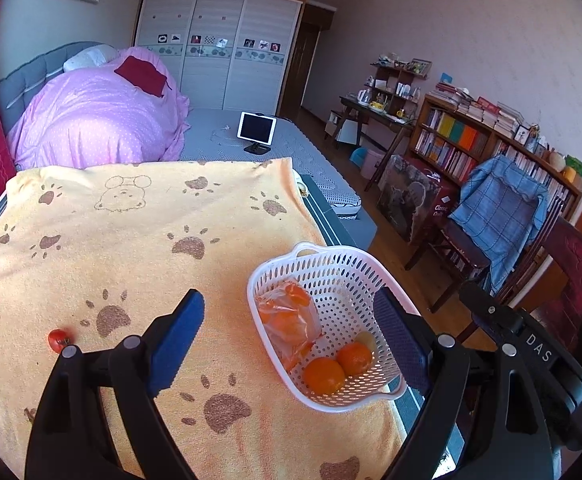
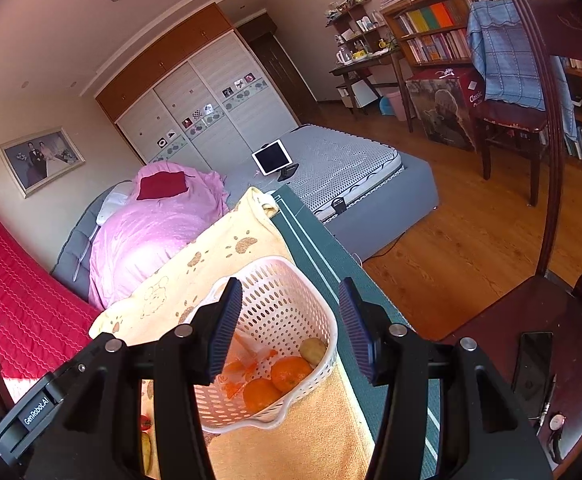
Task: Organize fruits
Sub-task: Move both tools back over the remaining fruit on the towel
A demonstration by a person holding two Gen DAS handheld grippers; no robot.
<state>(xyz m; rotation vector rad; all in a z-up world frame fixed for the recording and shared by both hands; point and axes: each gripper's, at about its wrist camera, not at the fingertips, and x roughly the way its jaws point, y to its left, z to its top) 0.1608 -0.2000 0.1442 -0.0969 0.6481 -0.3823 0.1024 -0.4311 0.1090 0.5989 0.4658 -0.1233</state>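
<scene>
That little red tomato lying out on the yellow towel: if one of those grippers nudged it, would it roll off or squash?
The tomato looks round and smooth, so a nudge would probably set it rolling, though the nubbly towel may slow it. It seems small and thin-skinned, so a hard squeeze from the left gripper could likely split it. It is probably very light.

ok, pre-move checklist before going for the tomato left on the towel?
1. Left gripper open and empty: ok.
2. Right gripper open and empty: ok.
3. Tomato in view, nothing on it: ok.
4. White basket has room beside the two oranges and the bagged fruit: ok.
5. Basket fully on the table: not ok, it sits at the towel's right edge.
6. Other fruit left out: cannot tell.
</scene>
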